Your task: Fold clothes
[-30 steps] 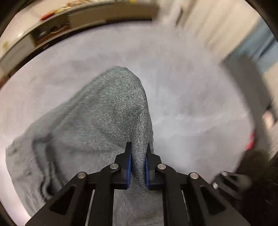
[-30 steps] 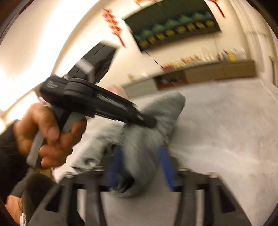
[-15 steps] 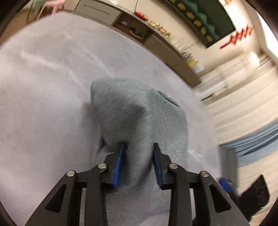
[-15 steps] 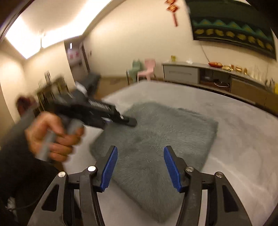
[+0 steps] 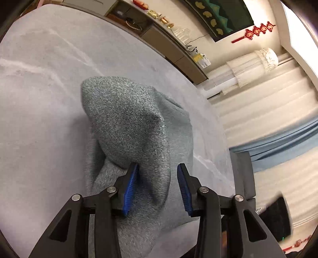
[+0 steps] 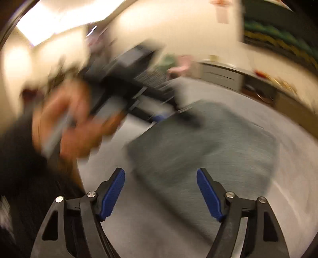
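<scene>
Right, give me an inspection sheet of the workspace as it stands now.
Surface: pale grey fabric-covered surface, a few faint creases.
Job's things: grey fuzzy garment, folded into a thick pad on the surface; one fold bulges up between the left fingers.
Clutter: nothing seen on the surface besides the garment.
Grippers: left gripper open, blue pads either side of the garment's raised fold; right gripper open, holding nothing, above the garment's near edge; right view is motion-blurred.
Cables: a thin wire on the wall below the dark wall hanging.
Surroundings: low cabinet with small items, red ornament, pale curtains.
</scene>
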Demonstrator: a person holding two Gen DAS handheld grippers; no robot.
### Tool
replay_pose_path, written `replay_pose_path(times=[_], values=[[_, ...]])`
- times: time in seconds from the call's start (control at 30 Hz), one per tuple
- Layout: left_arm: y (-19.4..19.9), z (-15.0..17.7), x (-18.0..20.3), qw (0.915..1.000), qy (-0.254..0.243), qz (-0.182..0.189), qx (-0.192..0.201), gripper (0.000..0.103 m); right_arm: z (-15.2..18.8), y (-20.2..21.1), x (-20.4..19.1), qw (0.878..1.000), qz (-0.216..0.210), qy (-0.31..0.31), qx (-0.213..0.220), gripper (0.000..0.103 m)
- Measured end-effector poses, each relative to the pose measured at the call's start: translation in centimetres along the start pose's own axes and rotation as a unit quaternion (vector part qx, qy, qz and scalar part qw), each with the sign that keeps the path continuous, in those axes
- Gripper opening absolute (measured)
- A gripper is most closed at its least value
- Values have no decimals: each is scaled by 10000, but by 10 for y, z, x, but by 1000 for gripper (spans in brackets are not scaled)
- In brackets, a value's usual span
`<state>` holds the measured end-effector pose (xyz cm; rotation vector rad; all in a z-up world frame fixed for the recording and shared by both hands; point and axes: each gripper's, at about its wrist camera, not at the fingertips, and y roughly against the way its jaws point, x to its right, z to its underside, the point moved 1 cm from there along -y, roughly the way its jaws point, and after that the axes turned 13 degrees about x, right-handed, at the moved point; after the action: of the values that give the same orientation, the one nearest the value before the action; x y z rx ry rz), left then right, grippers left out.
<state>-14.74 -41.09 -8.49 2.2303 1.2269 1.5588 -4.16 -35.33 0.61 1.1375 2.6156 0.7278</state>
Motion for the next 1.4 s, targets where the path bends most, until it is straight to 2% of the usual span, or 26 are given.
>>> replay_pose_path(times=[0.03,0.07,0.1,0.17,0.2,0.23,0.27,0.3,0.37,0.4,0.47,0.53,0.57,0.63,0.73,0.77,0.8,0.83,0.9,0.93,1.03,1.07,1.1,1.2,1.27,1.4], values=[[2,2,-8,9999,88,-55,8,41,9,-15,-7,9989,128,357,-290,70],[4,6,-14,9998,194,-85,8,42,20,-25,8,9972,302,340,-588,57],[2,6,-16,9996,278,-60,9,43,30,-34,24,9945,479,297,-886,34],[-4,4,-10,9992,355,156,-2,43,39,-18,78,9933,488,-342,-987,34],[-5,7,-2,9987,320,396,-29,43,45,-8,100,9912,670,-469,-1044,34],[-6,10,7,9973,258,688,-94,45,52,7,124,9870,1063,-495,-1100,34],[-6,13,16,9964,168,829,-104,46,61,26,154,9765,1735,-468,-1188,34],[-5,16,23,9963,70,850,-62,46,69,41,175,9672,2140,-531,-1265,36],[-6,20,31,9966,25,818,9,50,78,72,207,9556,2474,-1018,-1232,36],[-11,20,29,9971,182,733,12,51,77,83,209,9549,2502,-1149,-1109,37],[-21,23,23,9973,442,585,-19,52,70,101,194,9603,2414,-1186,-741,50],[-29,28,23,9967,611,527,-77,53,67,112,165,9711,2056,-1137,-422,69],[-32,32,24,9962,682,533,-108,53,67,116,149,9769,1807,-1111,-269,72],[-36,34,26,9958,801,450,-6,55,66,103,115,9869,1312,-878,-333,74],[-48,35,26,9938,1059,317,90,63,75,71,91,9881,1259,-419,-777,73],[-55,36,23,9938,1094,193,87,63,82,58,90,9856,1359,-299,-963,66],[-59,37,22,9943,1061,40,126,63,85,53,91,9834,1476,-224,-1031,39],[-62,35,22,9950,969,-104,239,60,83,57,91,9835,1510,-222,-973,30],[-61,22,33,9962,590,-222,597,32,76,69,94,9839,1599,-198,-774,15],[-58,13,42,9963,378,-153,752,14,68,76,95,9821,1769,-33,-648,14],[-42,-11,58,9913,140,446,1233,10,48,99,91,9732,2191,675,-161,9],[-39,-18,59,9892,120,609,1330,10,47,96,92,9684,2314,923,-154,6],[-46,-20,51,9903,210,547,1261,9,51,85,95,9657,2358,1057,-266,6],[-85,-15,14,9951,649,-46,748,9,79,52,97,9613,2262,1383,-751,5],[-93,-9,5,9948,796,-75,626,12,89,48,94,9615,2144,1476,-885,5],[-90,-5,2,9954,819,-40,503,19,90,66,93,9638,2028,1495,-867,5]])
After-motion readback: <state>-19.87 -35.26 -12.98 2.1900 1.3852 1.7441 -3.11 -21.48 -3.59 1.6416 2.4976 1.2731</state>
